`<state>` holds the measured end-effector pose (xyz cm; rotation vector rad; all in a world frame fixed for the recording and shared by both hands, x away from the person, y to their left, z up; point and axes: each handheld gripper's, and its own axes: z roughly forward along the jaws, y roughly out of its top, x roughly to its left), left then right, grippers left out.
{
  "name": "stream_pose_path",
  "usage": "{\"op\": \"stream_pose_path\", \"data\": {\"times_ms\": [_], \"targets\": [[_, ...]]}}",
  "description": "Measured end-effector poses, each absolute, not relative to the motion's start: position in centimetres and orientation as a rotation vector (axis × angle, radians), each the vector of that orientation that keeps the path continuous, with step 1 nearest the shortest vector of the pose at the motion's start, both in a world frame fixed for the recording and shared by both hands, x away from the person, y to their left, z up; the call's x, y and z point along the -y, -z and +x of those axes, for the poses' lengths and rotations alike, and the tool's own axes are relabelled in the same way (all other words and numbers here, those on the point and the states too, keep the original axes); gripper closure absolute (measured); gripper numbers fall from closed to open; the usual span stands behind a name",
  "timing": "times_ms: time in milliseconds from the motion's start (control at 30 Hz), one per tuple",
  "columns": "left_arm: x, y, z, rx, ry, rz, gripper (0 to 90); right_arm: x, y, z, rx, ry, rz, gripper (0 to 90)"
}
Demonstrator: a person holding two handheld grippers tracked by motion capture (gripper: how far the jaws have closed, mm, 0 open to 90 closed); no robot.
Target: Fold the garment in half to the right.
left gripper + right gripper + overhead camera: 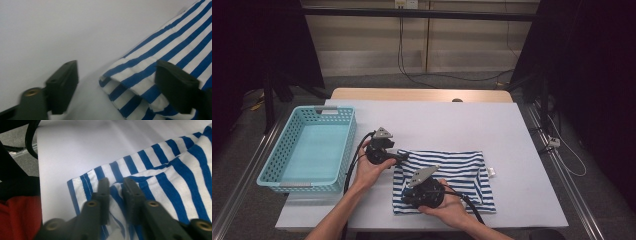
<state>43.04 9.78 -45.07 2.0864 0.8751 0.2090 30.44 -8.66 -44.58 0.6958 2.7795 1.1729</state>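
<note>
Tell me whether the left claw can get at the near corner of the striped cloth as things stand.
Probably yes: the left claw stands open astride the striped cloth at its corner, one jaw over the fabric, one over bare table, nothing between.

Right gripper (pixel 412 196) hides the striped cloth's (pixel 462 167) corner, perhaps pinched.

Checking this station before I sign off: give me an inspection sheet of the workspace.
Surface: white table, bare around the work.
Job's things: striped cloth, folded, lying flat near the front edge.
Clutter: turquoise basket at left, nothing inside.
Grippers: left gripper open, straddling a cloth corner; right gripper shut on the cloth's edge.
Cables: black cable trailing from the left gripper.
Surroundings: dark curtains, floor wires.
</note>
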Motion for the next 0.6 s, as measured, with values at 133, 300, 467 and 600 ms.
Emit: {"op": "stream_pose_path", "data": {"times_ms": [133,300,467,600], "targets": [[-9.4,45.4,42.9,-0.864,-0.205,2.107,51.9,8.9,44.3,30.1,-2.790,-1.195,0.693,85.4],[-9.7,45.9,43.3,-0.876,-0.218,2.096,71.5,8.8,44.1,29.6,-2.788,-1.226,0.705,84.1],[-9.9,46.1,43.4,-0.885,-0.198,2.099,67.6,8.5,44.7,29.5,-2.808,-1.224,0.715,69.0],[-9.8,46.0,43.3,-0.861,-0.201,2.106,60.4,8.0,44.7,29.0,-2.809,-1.224,0.723,52.7]]}}
